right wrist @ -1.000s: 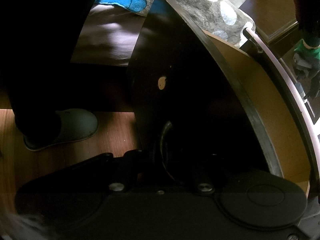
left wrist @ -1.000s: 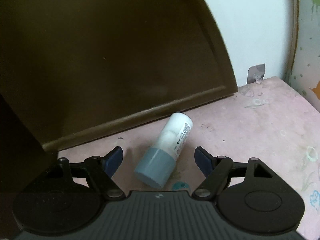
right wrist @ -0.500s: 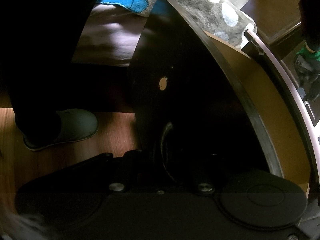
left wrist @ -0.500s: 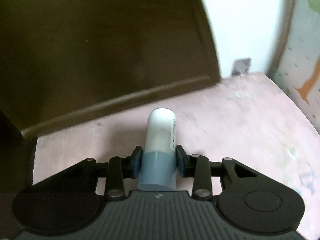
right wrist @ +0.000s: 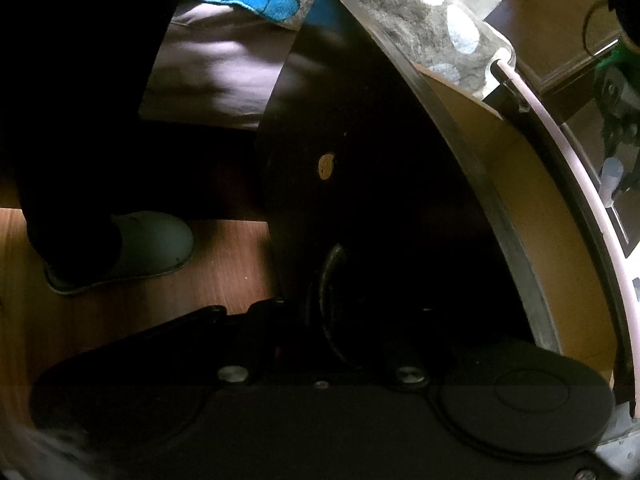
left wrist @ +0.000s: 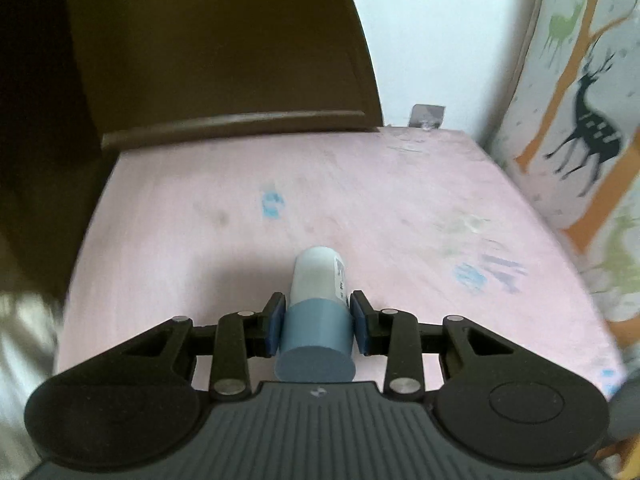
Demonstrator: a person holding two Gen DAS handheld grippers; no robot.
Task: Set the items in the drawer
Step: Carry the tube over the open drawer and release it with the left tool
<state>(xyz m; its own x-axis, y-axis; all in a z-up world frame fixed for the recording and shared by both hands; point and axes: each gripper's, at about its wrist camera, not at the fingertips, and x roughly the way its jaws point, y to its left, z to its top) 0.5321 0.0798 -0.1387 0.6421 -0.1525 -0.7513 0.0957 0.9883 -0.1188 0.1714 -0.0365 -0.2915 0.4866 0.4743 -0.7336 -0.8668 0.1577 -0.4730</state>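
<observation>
Left wrist view: the left gripper (left wrist: 316, 330) clamps the blue cap of a white bottle (left wrist: 317, 318) at lower centre, above a pink tabletop (left wrist: 360, 200); its label is unreadable. Right wrist view only: the right gripper (right wrist: 340, 320), closed on the handle (right wrist: 326, 280) of the open drawer (right wrist: 552, 216), and a slipper (right wrist: 132, 250) at left.

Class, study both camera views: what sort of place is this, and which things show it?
Probably a bedroom at home: a pink tabletop beside a deer-print fabric, a wooden floor, and a dark drawer pulled open.
</observation>
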